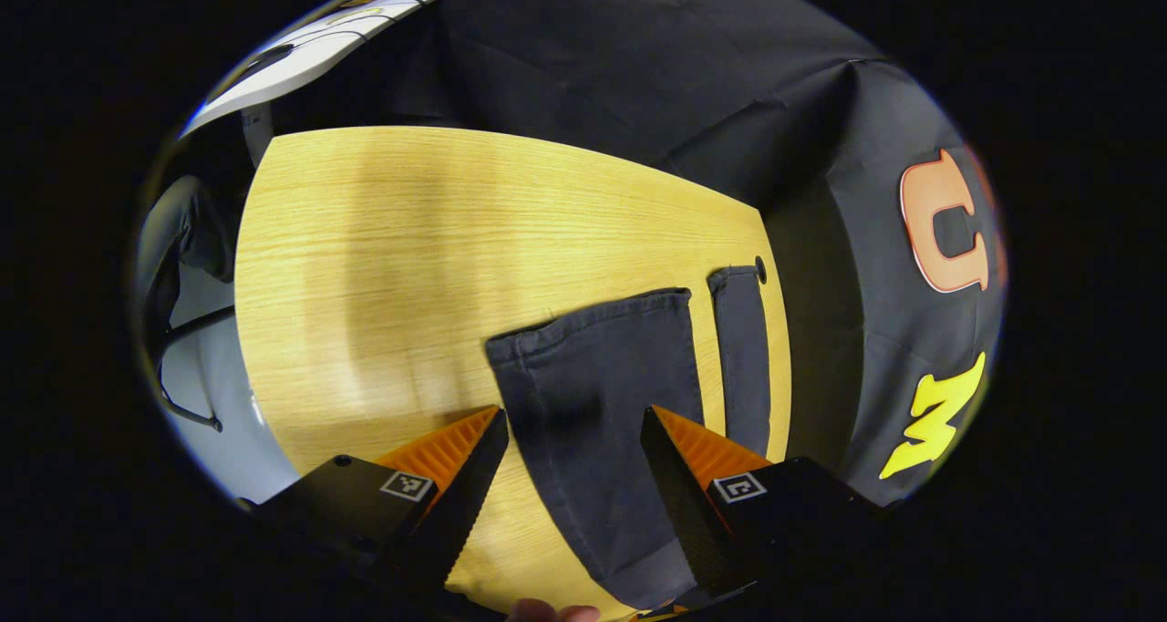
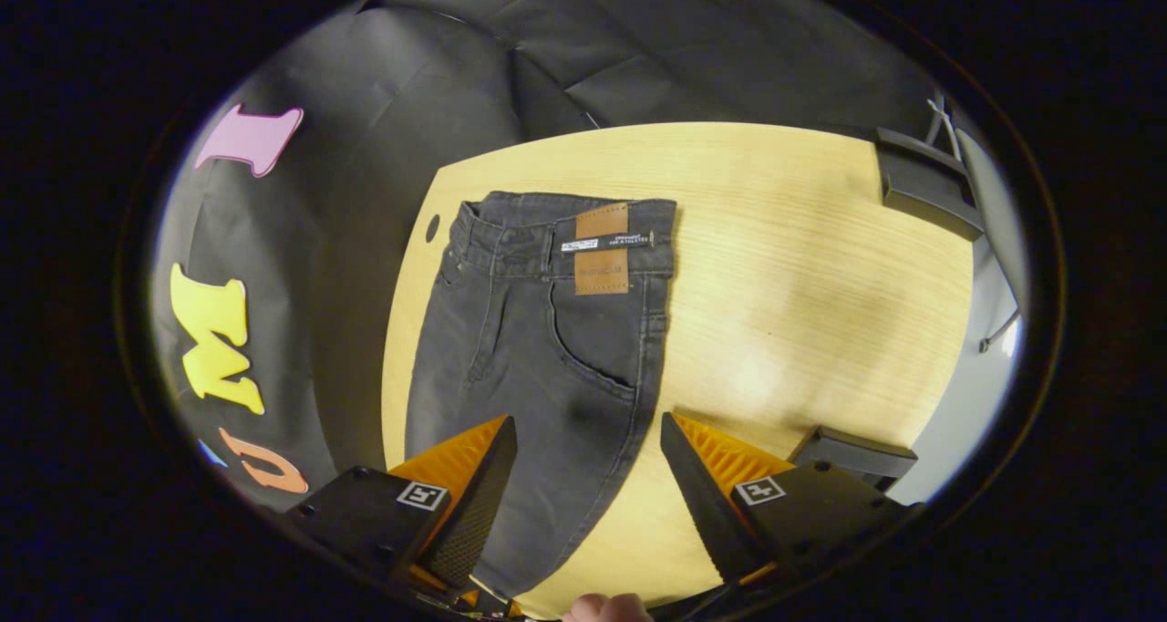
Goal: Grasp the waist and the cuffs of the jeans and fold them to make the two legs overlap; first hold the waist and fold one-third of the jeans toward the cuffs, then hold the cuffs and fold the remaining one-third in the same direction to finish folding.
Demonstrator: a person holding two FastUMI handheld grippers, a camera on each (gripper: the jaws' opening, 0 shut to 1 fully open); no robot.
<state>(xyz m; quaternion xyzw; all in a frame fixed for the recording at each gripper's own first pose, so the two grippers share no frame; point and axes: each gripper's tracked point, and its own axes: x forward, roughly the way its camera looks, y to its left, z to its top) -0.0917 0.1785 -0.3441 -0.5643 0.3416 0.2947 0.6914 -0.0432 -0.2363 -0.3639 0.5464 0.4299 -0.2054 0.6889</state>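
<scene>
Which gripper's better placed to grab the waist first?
Right. The right gripper hangs open over the hip of the jeans, facing the waistband. The left gripper, also open, looks over the leg cuffs, so it suits the cuff end.

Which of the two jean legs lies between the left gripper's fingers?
The wide leg, flat on the table, lies between the open left gripper. The other leg shows as a narrow strip beyond its far side.
</scene>
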